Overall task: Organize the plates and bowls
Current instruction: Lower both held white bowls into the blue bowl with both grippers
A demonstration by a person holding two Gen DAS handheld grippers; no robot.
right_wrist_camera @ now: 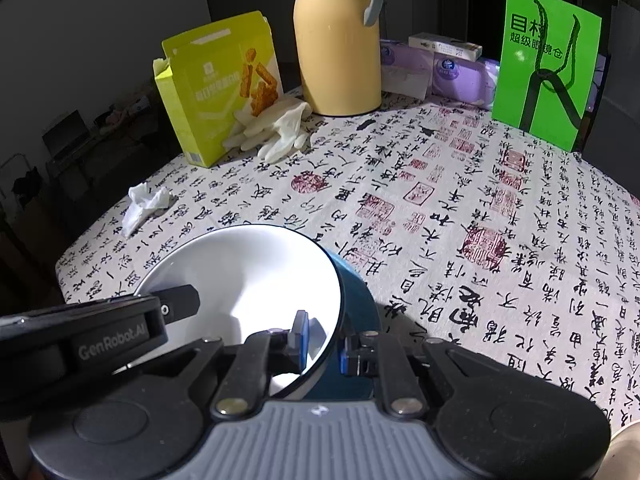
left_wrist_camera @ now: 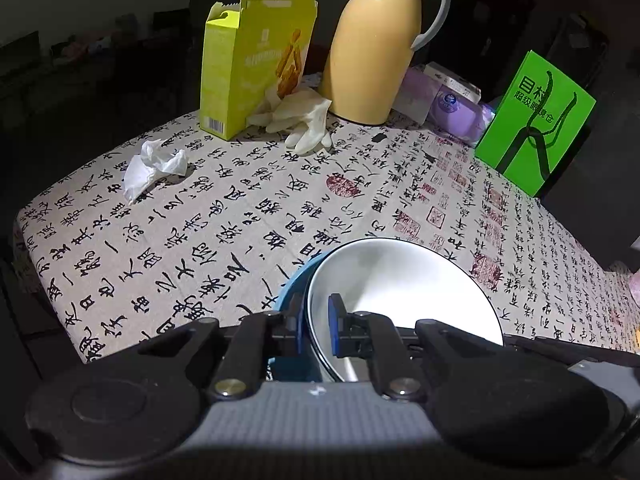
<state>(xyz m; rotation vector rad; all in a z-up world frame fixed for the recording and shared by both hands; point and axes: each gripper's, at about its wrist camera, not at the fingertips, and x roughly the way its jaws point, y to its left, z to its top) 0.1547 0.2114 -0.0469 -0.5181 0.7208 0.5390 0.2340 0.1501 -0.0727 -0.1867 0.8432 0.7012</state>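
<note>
A: Where is the bowl (left_wrist_camera: 400, 288)?

B: Over the worktop's (left_wrist_camera: 240, 216) near edge. The left gripper (left_wrist_camera: 316, 328) pinches its left rim, the right gripper (right_wrist_camera: 324, 340) pinches the opposite rim.

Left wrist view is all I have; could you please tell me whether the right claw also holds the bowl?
Observer: Yes. The right claw is shut on the bowl, one finger inside the rim and one outside.
Operator: Where on the rim, please?
Observer: Across from the left claw, which reaches in from the left of the right wrist view.
Operator: Anything right of the bowl?
Observer: Only a dark shadow on the tablecloth.
</note>
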